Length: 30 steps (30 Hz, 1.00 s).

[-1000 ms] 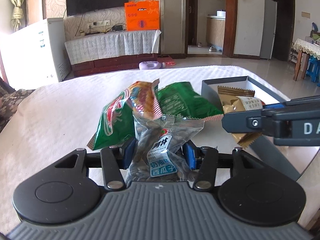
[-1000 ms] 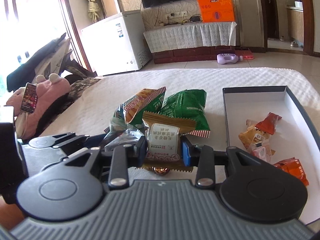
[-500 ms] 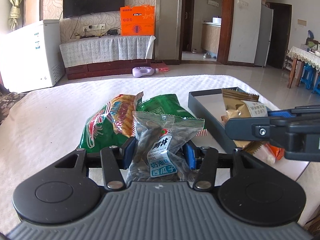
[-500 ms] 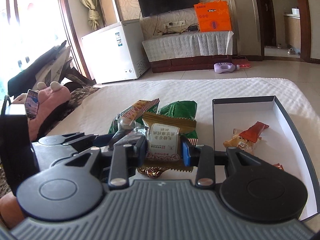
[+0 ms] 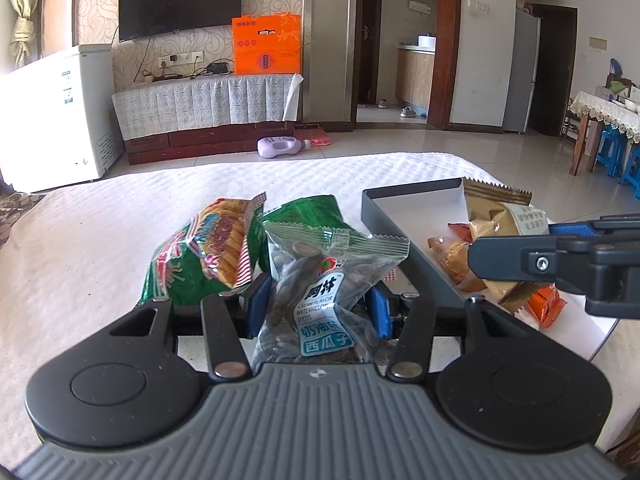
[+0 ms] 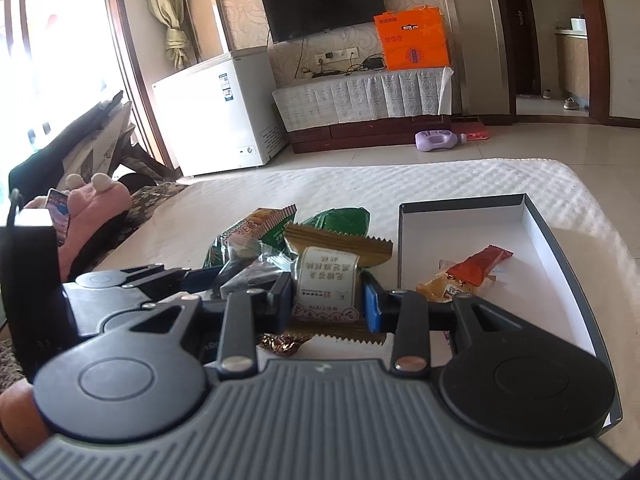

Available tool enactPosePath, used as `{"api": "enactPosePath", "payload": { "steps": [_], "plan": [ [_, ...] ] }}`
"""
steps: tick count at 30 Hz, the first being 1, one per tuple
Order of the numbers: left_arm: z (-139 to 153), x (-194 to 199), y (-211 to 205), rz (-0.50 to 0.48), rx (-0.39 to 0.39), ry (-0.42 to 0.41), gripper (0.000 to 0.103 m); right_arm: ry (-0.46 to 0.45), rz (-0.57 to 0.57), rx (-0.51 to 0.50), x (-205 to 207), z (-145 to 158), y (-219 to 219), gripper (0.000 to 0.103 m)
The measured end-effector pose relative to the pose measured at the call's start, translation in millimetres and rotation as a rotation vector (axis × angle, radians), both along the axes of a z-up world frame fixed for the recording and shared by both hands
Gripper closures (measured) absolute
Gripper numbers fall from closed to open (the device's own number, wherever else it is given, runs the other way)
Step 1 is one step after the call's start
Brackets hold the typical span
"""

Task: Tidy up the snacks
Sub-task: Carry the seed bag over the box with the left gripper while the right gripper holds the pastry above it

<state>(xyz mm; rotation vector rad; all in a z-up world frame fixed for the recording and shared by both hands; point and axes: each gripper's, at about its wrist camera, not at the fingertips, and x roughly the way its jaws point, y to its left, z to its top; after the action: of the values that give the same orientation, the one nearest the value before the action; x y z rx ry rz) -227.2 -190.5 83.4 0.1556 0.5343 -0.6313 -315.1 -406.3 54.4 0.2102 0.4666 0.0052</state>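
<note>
You're in home living room: wall TV (image 5: 180, 0) over cloth-draped cabinet (image 5: 204, 104), chest freezer (image 5: 56, 112) by curtained window (image 6: 52, 80), tile floor (image 5: 400, 140). Doorway (image 5: 396, 40) opens to kitchen counter, fridge (image 5: 520, 72) beyond. Dining table (image 5: 604, 112) with blue stools at right. Plush toy (image 6: 96, 196) on sofa.

The left gripper (image 5: 316, 304) clamps a clear plastic packet of watermelon seeds (image 5: 320, 292). Behind lie 2 green snack bags (image 5: 200, 256). At right, the right gripper (image 5: 500, 262) pinches a gold foil packet (image 5: 496, 216) above the grey shallow box (image 5: 400, 232).
</note>
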Motion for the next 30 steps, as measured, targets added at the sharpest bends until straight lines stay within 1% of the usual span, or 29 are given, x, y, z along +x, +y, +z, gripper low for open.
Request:
{"api": "enactPosePath", "payload": {
  "steps": [16,30],
  "plan": [
    [-1,-8,-34,-0.055,-0.015,0.011,0.046,0.005,-0.044,-0.002,-17,0,-21,0.064],
    [-5,-16,-69,-0.101,-0.029,0.029,0.046,0.008,-0.096,0.004,-37,-1,-49,0.064]
  ]
}}
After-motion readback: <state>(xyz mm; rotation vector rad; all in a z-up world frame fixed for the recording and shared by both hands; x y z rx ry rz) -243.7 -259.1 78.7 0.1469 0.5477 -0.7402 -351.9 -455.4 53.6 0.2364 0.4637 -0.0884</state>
